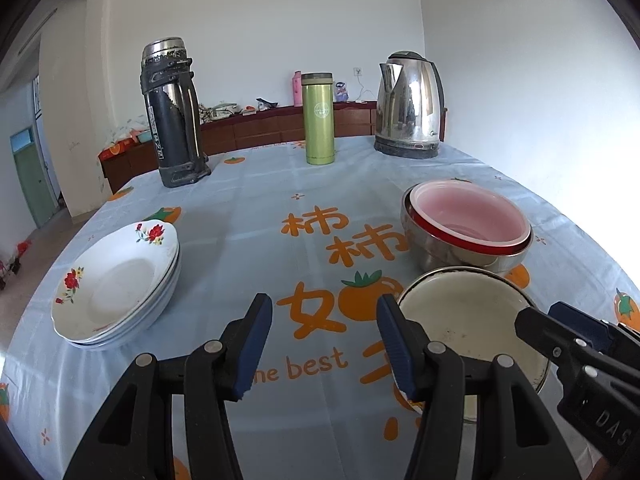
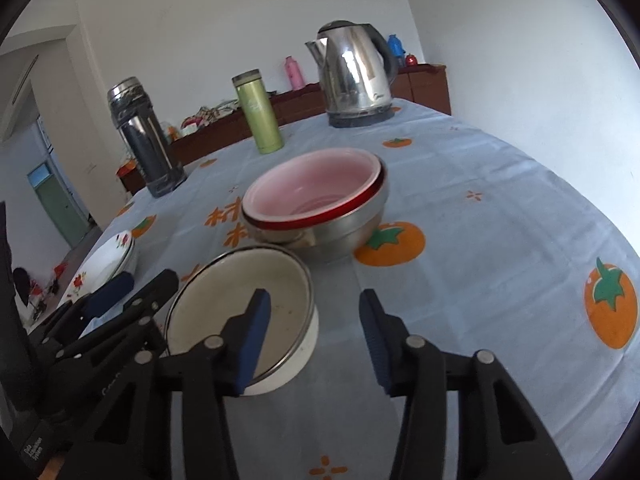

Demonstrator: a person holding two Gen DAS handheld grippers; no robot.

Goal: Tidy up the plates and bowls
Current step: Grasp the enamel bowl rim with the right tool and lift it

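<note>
Sitting nearest both grippers, the white bowl (image 2: 244, 312) is the piece still loose; judged from its thin metal-edged rim, it looks like enamelled steel: stiff, light, glossy and slick, and apt to chip if knocked. The rim is the only sensible hold, one pad inside and one outside the wall.

The right gripper (image 2: 314, 340) has its jaws apart and straddles the bowl's near right rim: its left finger (image 2: 256, 332) hangs over the inside, the other stands outside, and neither pad presses on the wall yet. The left gripper (image 1: 324, 344) is also apart and holds nothing; its right finger (image 1: 394, 344) is just beside the bowl's left rim.

Just behind the white bowl stands the steel bowl (image 2: 344, 228) with the red bowl (image 2: 316, 196) nested in it. The red one looks like plastic, light and slightly yielding, so the white bowl would, I judge, go down into it gently. Well to the left of the white bowl lies the plate stack (image 1: 116, 284), white with red flowers, probably ceramic: heavier, brittle, best gripped at the edge.

Writing: the cloth (image 1: 256, 208) beside the white bowl reads "best" after a cut-off word, with large orange Chinese characters behind it. The right gripper's body shows "DAS" in the left view. The kettle (image 2: 354, 76), green flask (image 2: 258, 112) and black thermos (image 1: 172, 116) far behind the white bowl carry marks too small to read.
</note>
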